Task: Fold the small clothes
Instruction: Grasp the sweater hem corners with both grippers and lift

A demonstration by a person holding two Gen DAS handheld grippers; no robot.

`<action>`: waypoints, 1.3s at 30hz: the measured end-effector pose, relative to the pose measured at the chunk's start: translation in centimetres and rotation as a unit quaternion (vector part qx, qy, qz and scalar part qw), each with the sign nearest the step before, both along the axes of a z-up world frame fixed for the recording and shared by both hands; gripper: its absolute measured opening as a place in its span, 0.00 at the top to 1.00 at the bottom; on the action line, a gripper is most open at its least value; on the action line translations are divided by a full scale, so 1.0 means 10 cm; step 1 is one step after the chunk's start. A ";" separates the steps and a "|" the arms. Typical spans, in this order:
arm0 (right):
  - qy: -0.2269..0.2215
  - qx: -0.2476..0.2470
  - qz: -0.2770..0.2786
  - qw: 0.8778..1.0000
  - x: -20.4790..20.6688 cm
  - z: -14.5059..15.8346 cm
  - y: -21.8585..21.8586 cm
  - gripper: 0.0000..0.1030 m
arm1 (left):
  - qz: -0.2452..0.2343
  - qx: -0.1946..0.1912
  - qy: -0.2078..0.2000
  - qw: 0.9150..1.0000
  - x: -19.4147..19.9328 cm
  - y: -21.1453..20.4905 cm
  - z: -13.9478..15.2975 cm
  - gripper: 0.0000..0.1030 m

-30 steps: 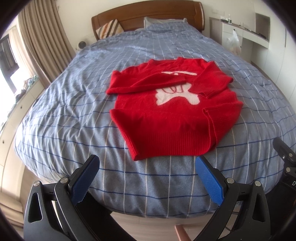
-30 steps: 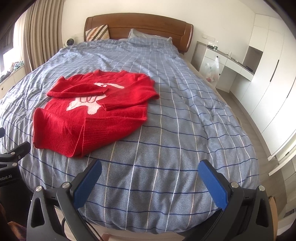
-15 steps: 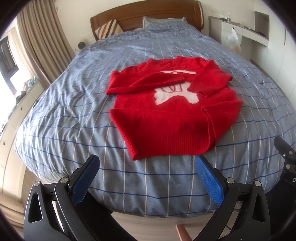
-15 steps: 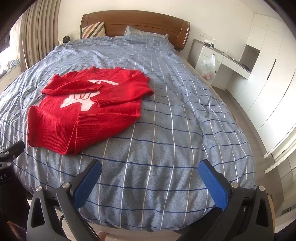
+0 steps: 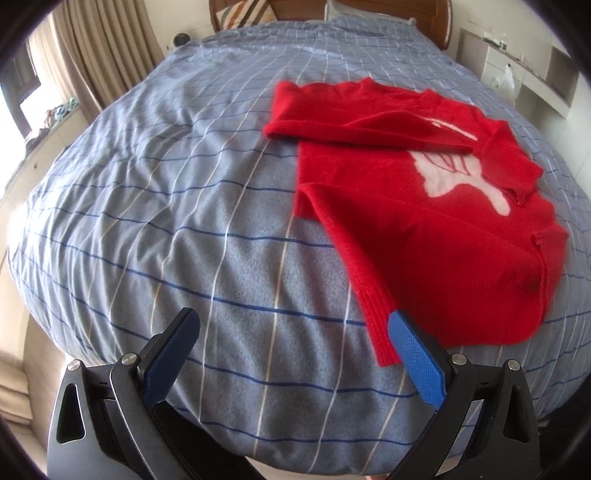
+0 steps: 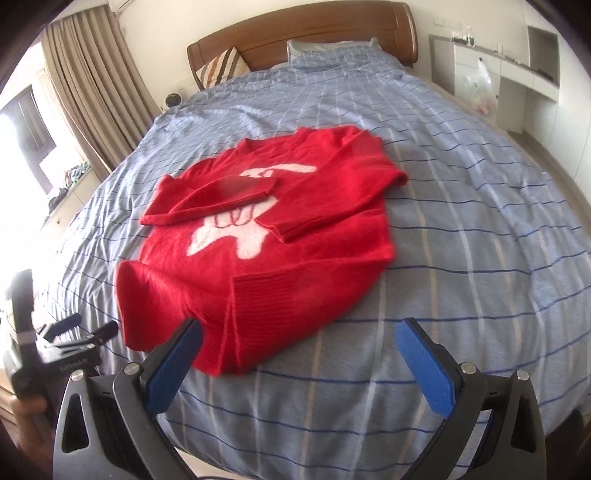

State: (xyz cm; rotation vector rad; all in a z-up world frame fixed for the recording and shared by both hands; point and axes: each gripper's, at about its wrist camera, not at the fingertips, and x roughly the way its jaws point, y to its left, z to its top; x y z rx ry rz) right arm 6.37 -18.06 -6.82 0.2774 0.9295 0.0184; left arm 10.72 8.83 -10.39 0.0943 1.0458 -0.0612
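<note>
Black frames, silver screws, textured blue fingers (image 5: 415,354); bare-skinned hand (image 6: 27,411).

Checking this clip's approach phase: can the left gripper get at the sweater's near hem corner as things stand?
Probably yes. The left gripper is open and holds nothing, its right finger sits just beside the hem corner of the red sweater, and only bare bedspread lies between.

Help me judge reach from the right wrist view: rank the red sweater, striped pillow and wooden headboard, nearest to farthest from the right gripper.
1. red sweater, its hem just ahead of the open right gripper.
2. striped pillow, far left.
3. wooden headboard, behind it.
</note>
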 end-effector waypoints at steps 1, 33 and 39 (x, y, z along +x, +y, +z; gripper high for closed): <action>0.009 0.010 0.009 1.000 0.12 -0.07 0.09 0.00 | 0.002 -0.014 0.011 1.000 0.03 0.00 -0.04 0.03; 0.036 0.160 0.043 0.986 -0.37 -0.77 -0.49 0.94 | -0.077 -0.122 0.045 0.988 -0.13 -0.26 -0.10 0.98; 0.046 0.128 0.049 0.990 -0.64 -0.45 -0.60 0.95 | -0.091 -0.113 0.052 0.988 -0.55 0.16 0.16 0.98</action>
